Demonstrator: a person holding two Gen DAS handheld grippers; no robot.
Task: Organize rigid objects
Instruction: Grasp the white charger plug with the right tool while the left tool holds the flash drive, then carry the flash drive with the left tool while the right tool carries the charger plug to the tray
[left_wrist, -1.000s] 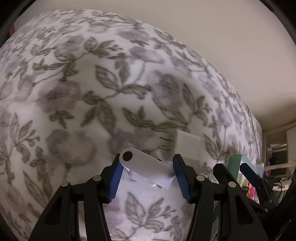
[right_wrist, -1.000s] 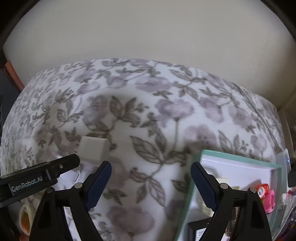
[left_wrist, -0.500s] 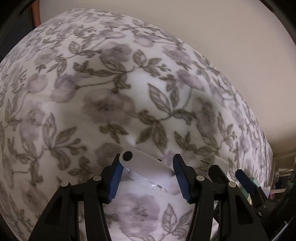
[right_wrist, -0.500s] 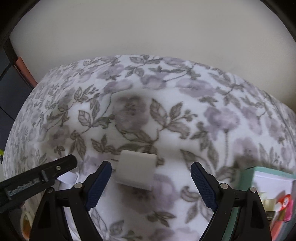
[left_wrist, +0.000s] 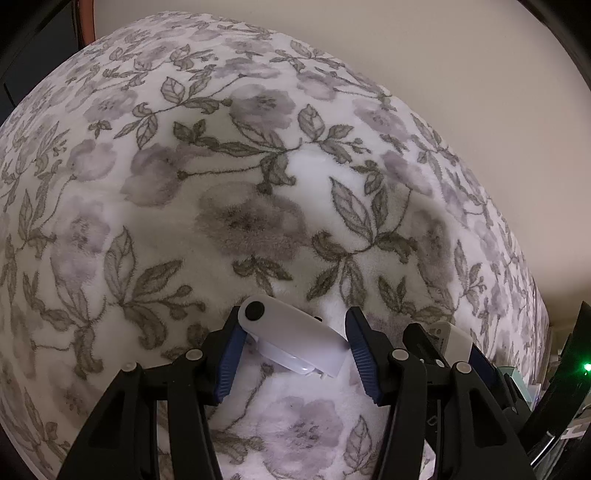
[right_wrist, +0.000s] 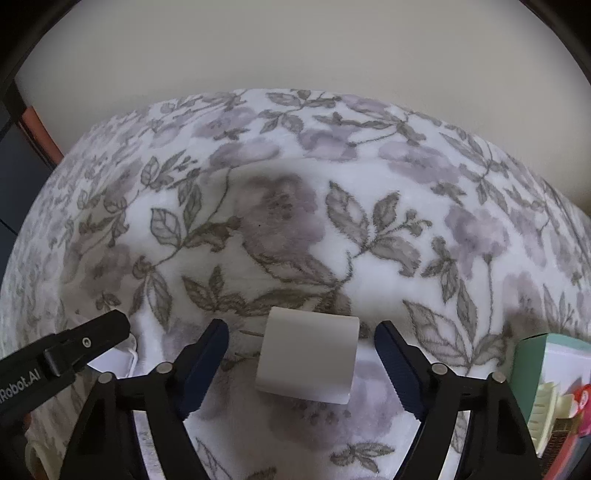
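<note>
right hand-held gripper (right_wrist: 299, 363) | now straddles white charger (right_wrist: 306, 360) | teal box (right_wrist: 532, 354) shifted right

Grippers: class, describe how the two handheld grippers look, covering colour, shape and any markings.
Both the left gripper and right gripper have matte black, angular plastic frames with small silver screws. Their fingers carry ribbed dark blue pads. White lettering ending "Robot.AI" marks the left gripper's side in the right wrist view. No cables or sleeves show.

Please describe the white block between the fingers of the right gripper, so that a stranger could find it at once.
On the floral blanket, look between the open right gripper. The white charger block lies there, touching neither finger. Unlike the long white device in the left gripper, it is squarish, with metal prongs.
</note>
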